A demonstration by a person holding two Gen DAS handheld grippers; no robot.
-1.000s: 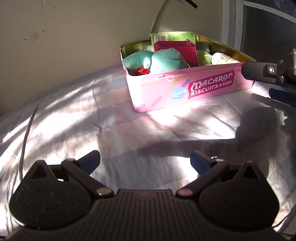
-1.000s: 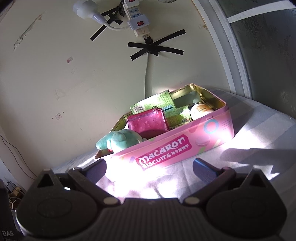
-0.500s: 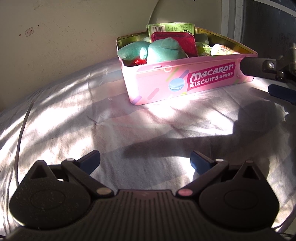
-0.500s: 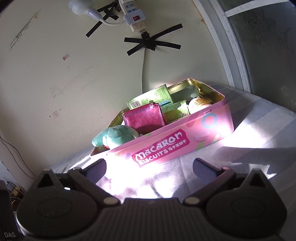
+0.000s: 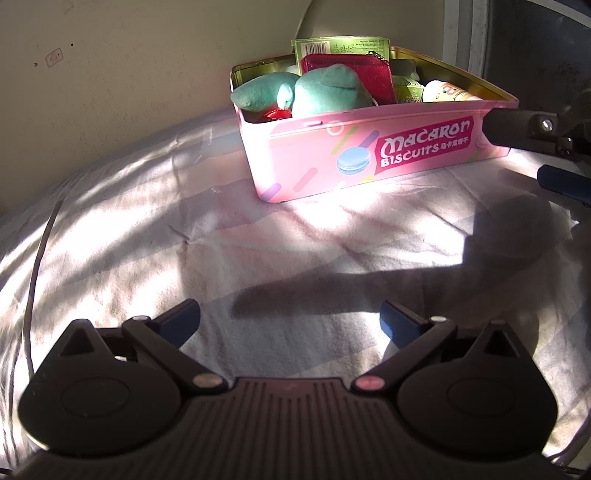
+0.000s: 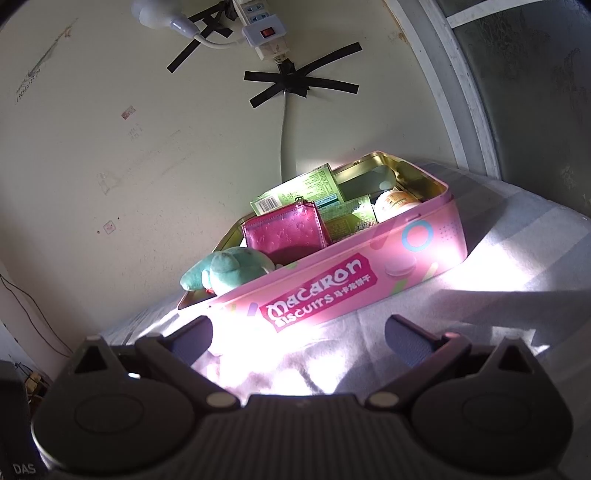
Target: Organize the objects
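A pink Macaron Biscuits tin [image 5: 317, 158] [image 6: 332, 284] stands on a sunlit sheet against the wall. Inside lie a teal plush toy [image 5: 314, 92] [image 6: 229, 267], a magenta wallet [image 5: 369, 68] [image 6: 284, 232], a green carton [image 5: 340, 46] [image 6: 299, 188] and a cream bottle [image 5: 447, 92] [image 6: 397, 203]. My left gripper [image 5: 290, 321] hovers open and empty over the sheet, well in front of the tin. My right gripper [image 6: 299, 336] is open and empty just before the tin's front wall; its black arm [image 5: 524, 129] shows at the right edge of the left wrist view.
The pale striped sheet [image 5: 147, 229] spreads to the left, crossed by a thin cable [image 5: 40, 251]. A power strip [image 6: 262, 29] is taped to the wall above the tin, its cord [image 6: 283, 129] dropping behind it. A window frame [image 6: 461, 92] rises on the right.
Both grippers have pulled back slightly from the tin and stayed open. In the left wrist view the tin has slid up and to the left.
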